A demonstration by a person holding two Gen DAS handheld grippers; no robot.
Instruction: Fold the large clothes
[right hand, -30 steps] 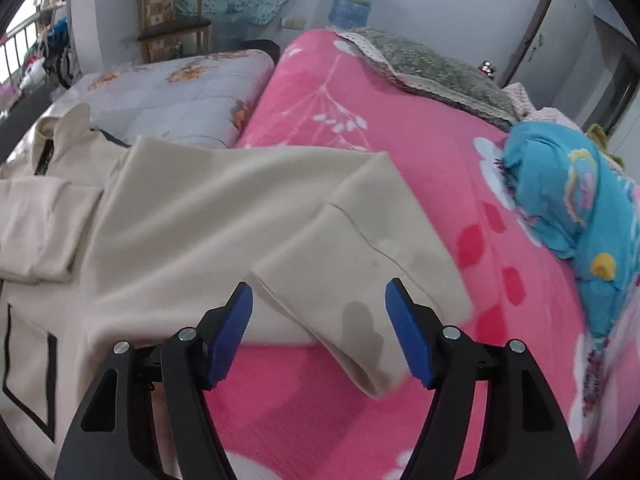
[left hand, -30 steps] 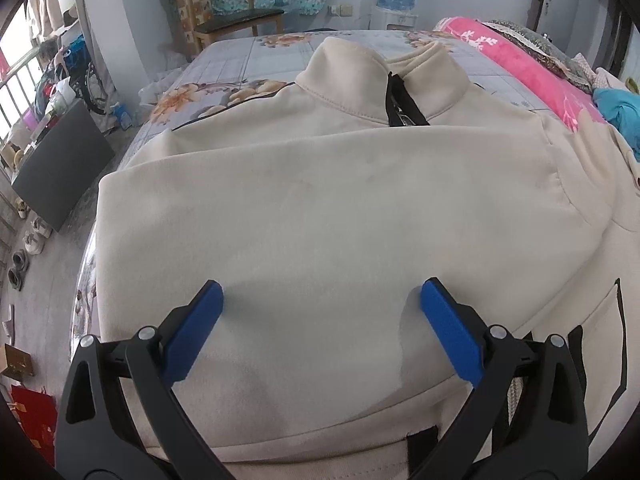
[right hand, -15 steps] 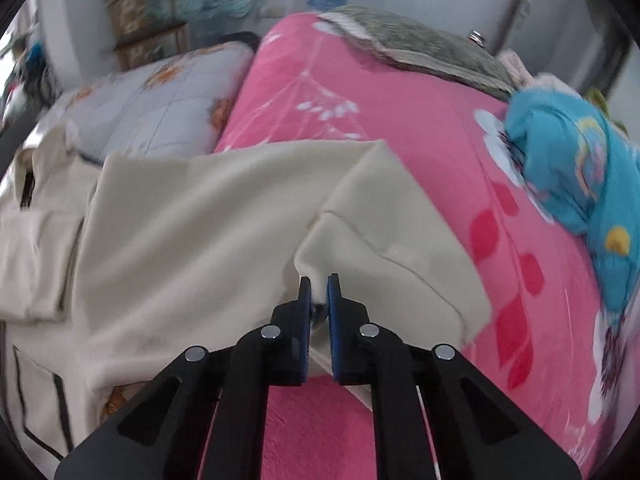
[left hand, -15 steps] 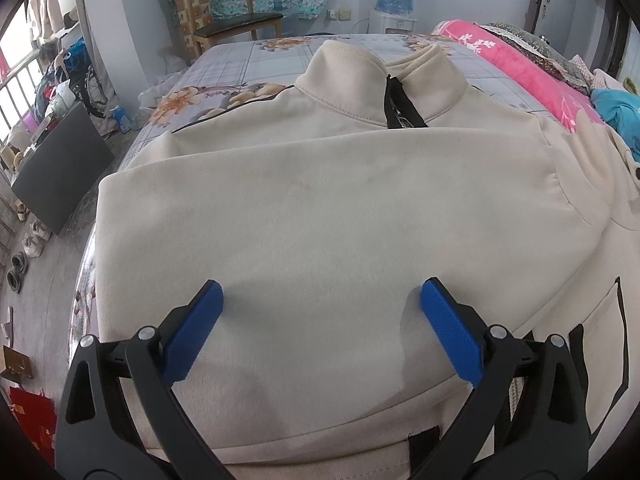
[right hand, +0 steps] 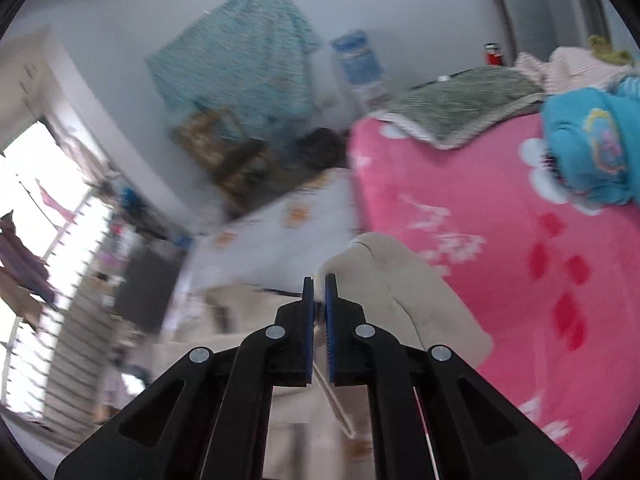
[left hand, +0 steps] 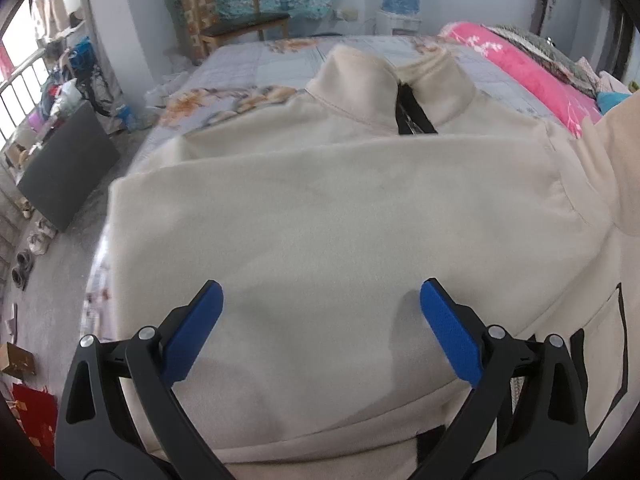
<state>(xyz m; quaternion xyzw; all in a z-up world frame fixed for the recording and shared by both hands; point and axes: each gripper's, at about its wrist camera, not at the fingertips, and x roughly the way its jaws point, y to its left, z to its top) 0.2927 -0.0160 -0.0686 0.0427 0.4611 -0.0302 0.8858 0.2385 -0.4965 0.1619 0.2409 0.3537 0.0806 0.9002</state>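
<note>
A big cream fleece jacket (left hand: 344, 216) is laid out flat across the bed (left hand: 276, 56), collar pointing to the far end, with one sleeve already folded across the chest. The left gripper (left hand: 320, 320) is held over that folded sleeve with its blue pads (left hand: 192, 328) spread wide, nothing pinched between them; whether the pads touch the fabric can't really be told.

Over in the right wrist view things are pretty blurry, but the right gripper (right hand: 319, 284) is seen clamped tight on the cuff end of the other sleeve (right hand: 384, 276), which is lifted clear of the pink blanket (right hand: 520, 280) and hangs down under the jaws. A blue bundle of cloth (right hand: 592, 152) is sat on the blanket off to the right, well apart from the sleeve.
</note>
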